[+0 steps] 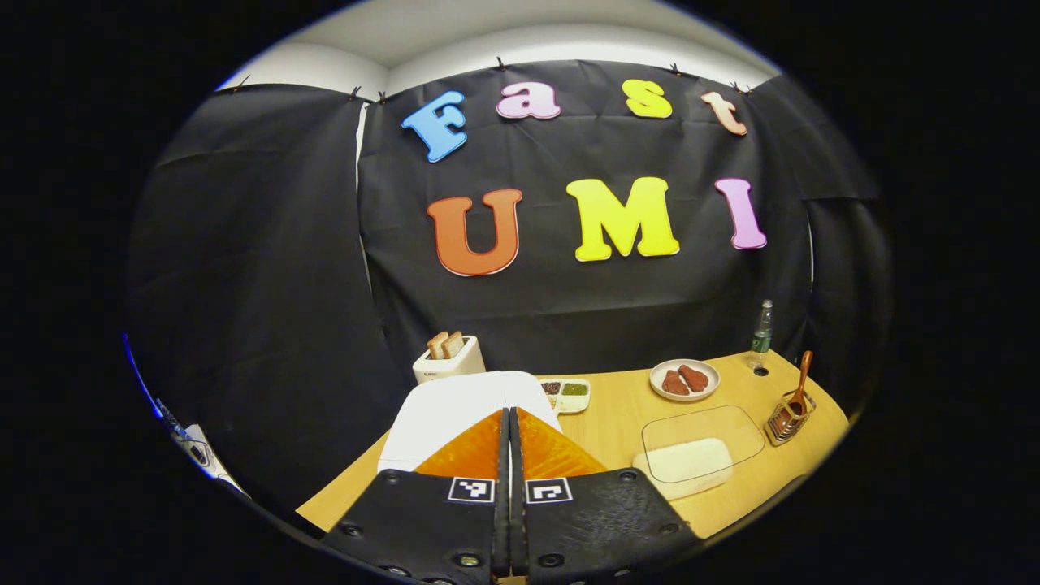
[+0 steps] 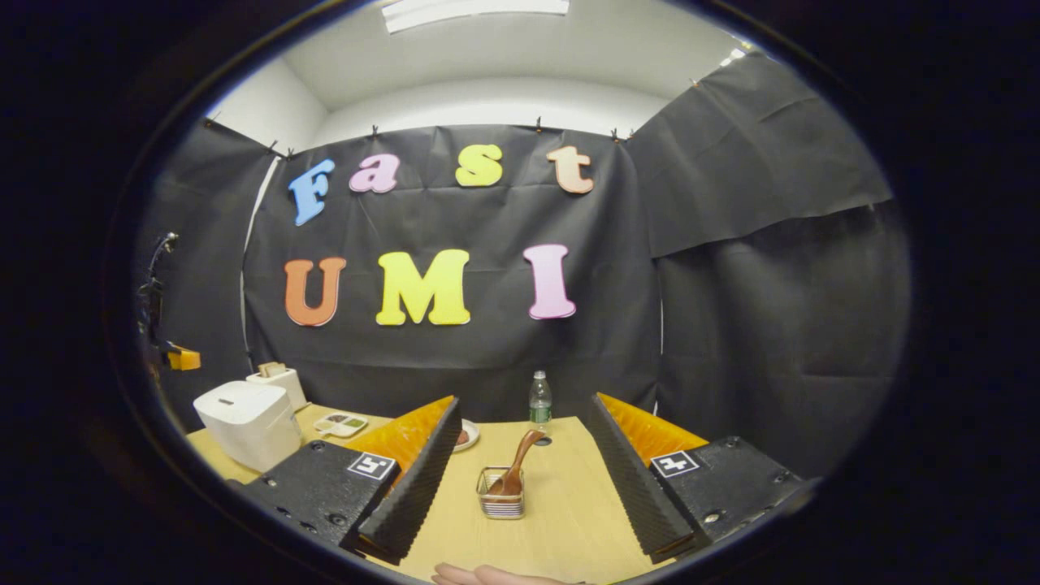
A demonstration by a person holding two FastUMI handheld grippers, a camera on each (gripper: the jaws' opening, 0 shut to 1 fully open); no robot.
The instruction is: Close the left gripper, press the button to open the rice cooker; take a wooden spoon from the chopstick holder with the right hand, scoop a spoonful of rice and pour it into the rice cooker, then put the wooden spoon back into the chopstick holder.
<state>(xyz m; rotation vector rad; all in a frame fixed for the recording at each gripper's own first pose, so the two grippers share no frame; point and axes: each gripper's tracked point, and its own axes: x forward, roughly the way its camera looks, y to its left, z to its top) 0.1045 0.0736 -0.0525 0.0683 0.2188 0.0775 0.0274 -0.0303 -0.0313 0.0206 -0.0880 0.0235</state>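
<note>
The left gripper (image 1: 510, 455) is held with fingers together, the cooker (image 1: 467, 406) just beyond its tips; its button should be pressed squarely. The right gripper (image 2: 520, 455) is spread wide, the spoon (image 2: 517, 467) standing in the holder (image 2: 500, 496) straight ahead.

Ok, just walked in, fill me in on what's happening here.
A person holds two grippers over a wooden table. The left gripper is shut, aimed at the closed white rice cooker. The right gripper is open, facing the brown wooden spoon standing in the wire chopstick holder. Nothing is grasped yet.
</note>
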